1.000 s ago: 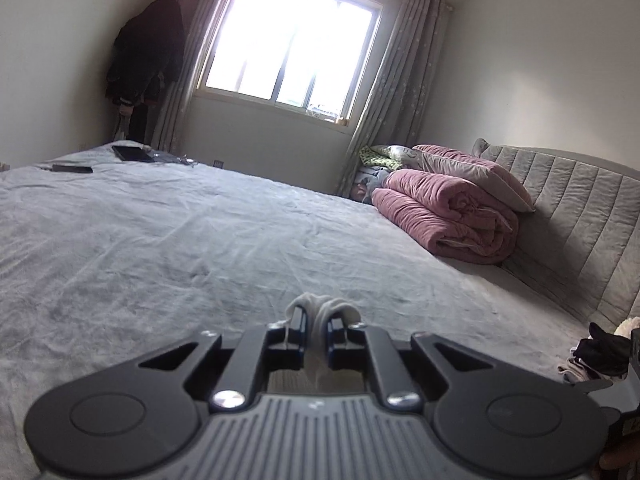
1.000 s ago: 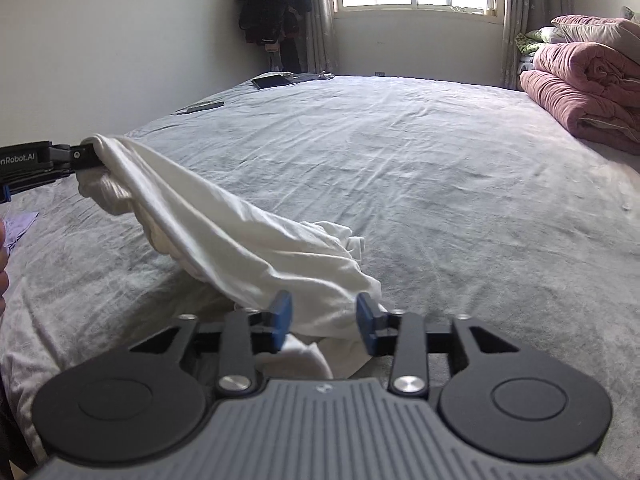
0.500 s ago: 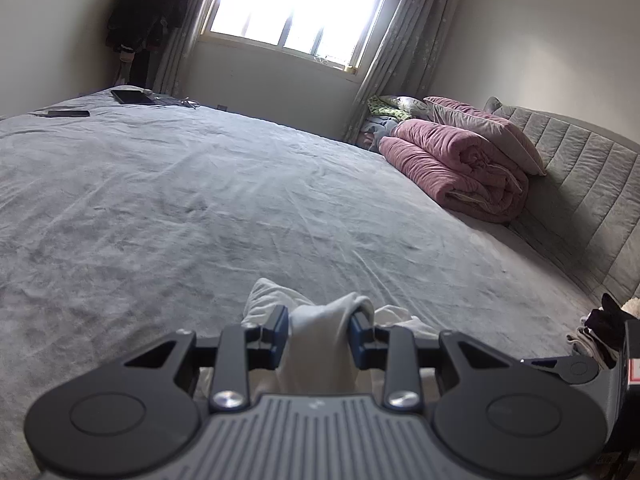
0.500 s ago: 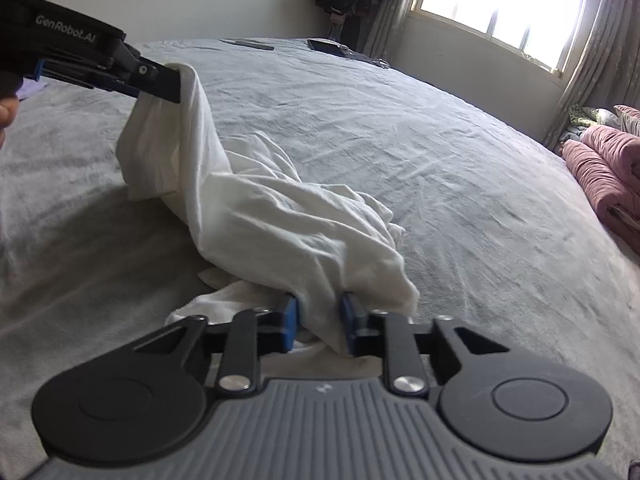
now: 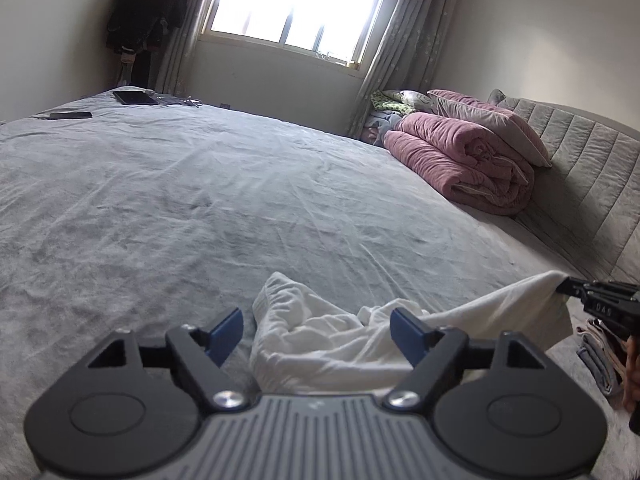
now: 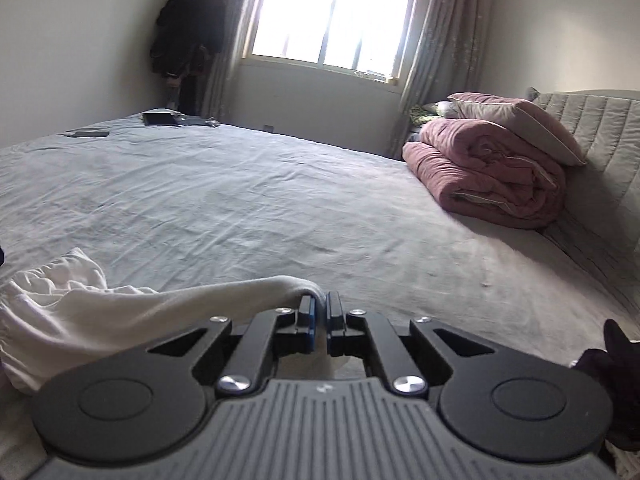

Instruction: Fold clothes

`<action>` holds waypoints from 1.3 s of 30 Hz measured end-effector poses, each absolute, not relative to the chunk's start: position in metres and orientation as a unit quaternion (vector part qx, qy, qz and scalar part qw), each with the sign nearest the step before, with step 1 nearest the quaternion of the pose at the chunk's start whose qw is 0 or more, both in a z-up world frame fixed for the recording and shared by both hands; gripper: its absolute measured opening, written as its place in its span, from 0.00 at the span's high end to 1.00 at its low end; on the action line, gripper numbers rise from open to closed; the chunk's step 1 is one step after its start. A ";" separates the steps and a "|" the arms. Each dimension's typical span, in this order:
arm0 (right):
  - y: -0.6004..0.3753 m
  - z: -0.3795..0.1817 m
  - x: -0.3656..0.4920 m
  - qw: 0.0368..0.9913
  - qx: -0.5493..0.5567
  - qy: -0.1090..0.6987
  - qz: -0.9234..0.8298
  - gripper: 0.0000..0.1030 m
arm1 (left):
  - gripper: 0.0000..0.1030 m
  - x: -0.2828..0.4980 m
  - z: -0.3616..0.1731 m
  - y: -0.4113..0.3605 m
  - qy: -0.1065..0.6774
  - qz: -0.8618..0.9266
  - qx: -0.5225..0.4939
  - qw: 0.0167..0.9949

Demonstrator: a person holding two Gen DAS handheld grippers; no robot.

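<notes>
While the left gripper (image 5: 316,330) hangs with its blue pads spread wide and nothing between them, the white garment (image 5: 320,344) lies bunched on the near part of the grey bed (image 5: 224,216), right below those spread fingers. It looks like thin, soft cotton: light, limp and creased, with a gathered edge showing at its left end in the right wrist view. Cloth like this will likely sag and slide into folds instead of holding a shape, so it is best taken at an edge or corner, both ends pulled apart to flatten it. Further right, one end of the garment rises off the bed in a taut strip to the right gripper (image 6: 319,312), whose pads are pinched together on it. Whether that end is a hem, a sleeve or a corner cannot be told. Far right, a pink quilt (image 5: 460,160) sits against the headboard.
</notes>
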State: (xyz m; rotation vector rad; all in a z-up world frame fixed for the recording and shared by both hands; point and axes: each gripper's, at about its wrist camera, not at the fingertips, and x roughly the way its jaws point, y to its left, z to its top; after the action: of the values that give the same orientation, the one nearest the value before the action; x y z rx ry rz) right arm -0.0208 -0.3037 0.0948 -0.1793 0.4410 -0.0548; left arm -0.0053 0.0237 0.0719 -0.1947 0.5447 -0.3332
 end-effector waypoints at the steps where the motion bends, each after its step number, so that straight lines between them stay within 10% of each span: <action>1: -0.308 0.094 -0.020 0.971 -0.085 0.223 -0.035 0.97 | 0.20 -0.005 0.070 0.021 0.272 -0.167 -0.090 0.943; 29: -0.165 0.024 -0.068 0.890 -0.283 0.237 0.268 0.84 | 0.12 -0.003 0.042 0.022 0.345 -0.142 -0.112 0.921; 33: -0.158 0.019 -0.073 0.885 -0.310 0.215 0.274 0.45 | 0.12 -0.002 0.039 0.025 0.354 -0.139 -0.131 0.916; 39: -0.147 0.012 -0.079 0.874 -0.354 0.182 0.278 0.45 | 0.12 -0.001 0.034 0.023 0.363 -0.131 -0.140 0.912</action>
State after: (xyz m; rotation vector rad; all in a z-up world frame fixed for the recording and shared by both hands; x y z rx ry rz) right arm -0.0794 -0.1467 0.0119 -0.7401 0.3799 0.5801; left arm -0.0014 0.0231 0.0341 -0.2877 0.7487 -0.2704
